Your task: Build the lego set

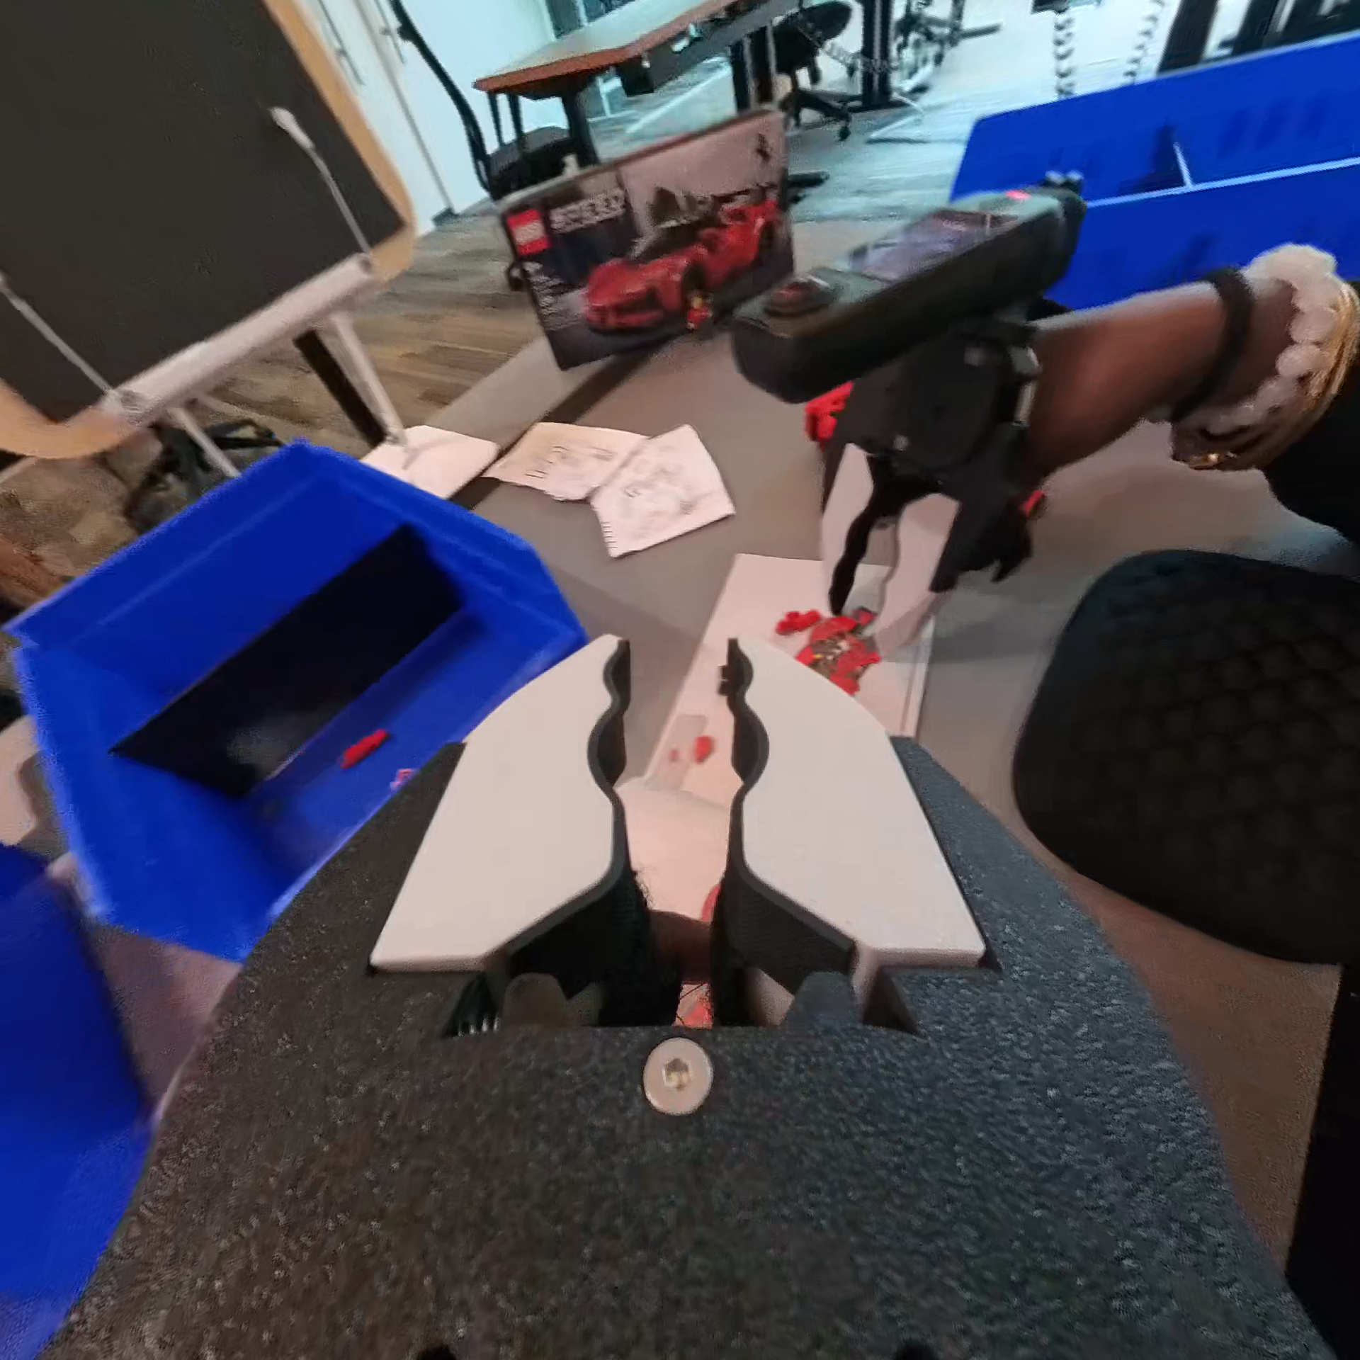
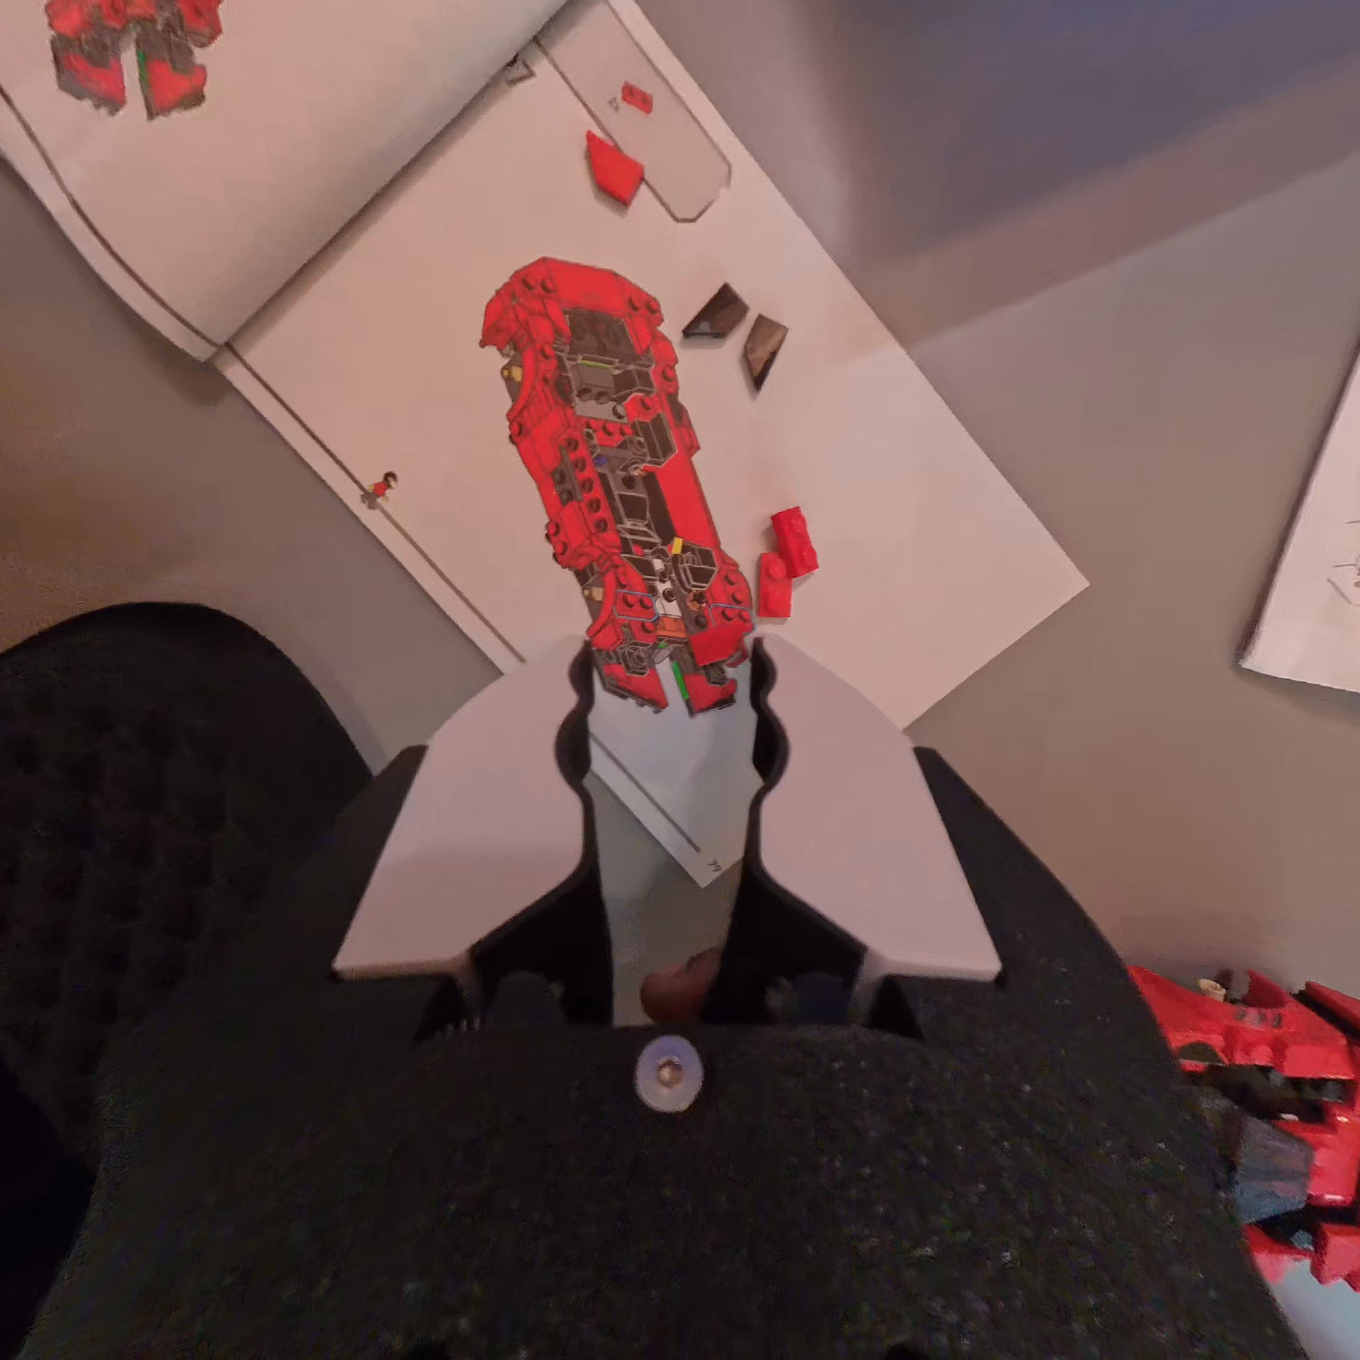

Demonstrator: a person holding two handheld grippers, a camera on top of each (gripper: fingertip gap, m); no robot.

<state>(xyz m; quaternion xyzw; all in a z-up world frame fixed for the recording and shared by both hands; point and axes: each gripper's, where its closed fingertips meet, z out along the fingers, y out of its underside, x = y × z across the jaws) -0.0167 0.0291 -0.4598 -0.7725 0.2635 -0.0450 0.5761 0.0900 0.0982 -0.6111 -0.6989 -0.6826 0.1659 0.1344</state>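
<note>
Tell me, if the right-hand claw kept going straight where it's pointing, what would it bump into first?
Probably the open instruction booklet on the table: the right gripper, its jaws open and empty, points down at the page, near its printed red car. Depth is uncertain.

Grey tabletop point(image 1: 662, 412) up front, wood-look floor point(image 1: 441, 324) beyond it, a brown-topped desk point(image 1: 589, 59) and black office chairs point(image 1: 817, 81) sitting back in bright daylight.
</note>
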